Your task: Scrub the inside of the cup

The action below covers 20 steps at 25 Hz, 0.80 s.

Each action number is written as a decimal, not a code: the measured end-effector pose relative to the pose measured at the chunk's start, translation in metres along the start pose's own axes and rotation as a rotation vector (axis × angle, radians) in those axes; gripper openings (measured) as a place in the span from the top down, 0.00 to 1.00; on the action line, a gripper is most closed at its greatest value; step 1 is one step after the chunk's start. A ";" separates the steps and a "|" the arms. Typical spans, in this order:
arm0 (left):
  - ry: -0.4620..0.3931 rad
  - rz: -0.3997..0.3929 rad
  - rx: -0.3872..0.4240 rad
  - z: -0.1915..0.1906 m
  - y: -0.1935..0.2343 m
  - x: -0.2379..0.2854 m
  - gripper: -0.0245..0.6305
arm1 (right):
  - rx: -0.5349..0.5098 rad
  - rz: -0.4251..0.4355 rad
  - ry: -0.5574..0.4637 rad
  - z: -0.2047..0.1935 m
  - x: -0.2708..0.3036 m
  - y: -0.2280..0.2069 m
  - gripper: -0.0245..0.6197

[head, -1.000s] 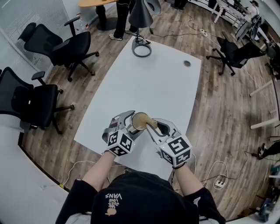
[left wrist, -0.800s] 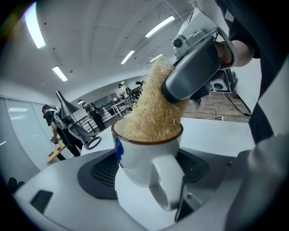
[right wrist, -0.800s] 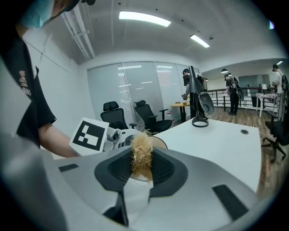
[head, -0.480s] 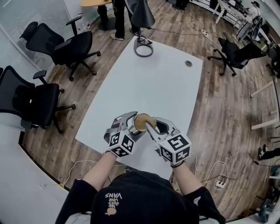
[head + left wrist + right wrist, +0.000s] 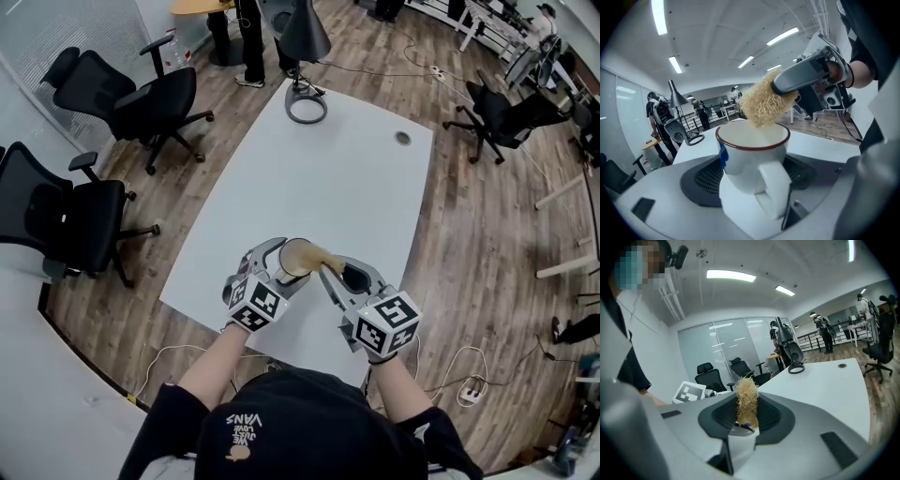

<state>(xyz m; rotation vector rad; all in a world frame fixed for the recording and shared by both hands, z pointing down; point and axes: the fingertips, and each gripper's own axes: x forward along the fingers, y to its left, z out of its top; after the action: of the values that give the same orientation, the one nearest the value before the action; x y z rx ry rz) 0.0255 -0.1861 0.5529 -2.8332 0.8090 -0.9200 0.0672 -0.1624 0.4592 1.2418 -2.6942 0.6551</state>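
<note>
Left fingers clamp the cup, right fingers pinch the scrubber; I'd push it deeper, twisting.

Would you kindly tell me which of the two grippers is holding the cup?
The left gripper: its jaws are shut on the white, red-rimmed cup, whereas the right gripper grips the straw-coloured scrubber at the cup's rim.

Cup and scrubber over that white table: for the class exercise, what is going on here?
A person holds a gripper in each hand above a white table. The left gripper is shut on a white cup with a dark red rim. The right gripper is shut on a straw-coloured fibrous scrubber, whose end sits at the cup's mouth. How deep it reaches cannot be told.
</note>
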 end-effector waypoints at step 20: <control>0.000 0.055 -0.306 -0.064 0.048 0.033 0.39 | 0.048 -0.065 0.014 -0.016 -0.001 -0.021 0.82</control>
<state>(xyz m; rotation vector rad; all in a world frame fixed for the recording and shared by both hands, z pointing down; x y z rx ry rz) -0.0098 -0.2368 0.6130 -3.0443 1.1091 -0.8542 0.0821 -0.1673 0.4806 1.3244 -2.6295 0.7210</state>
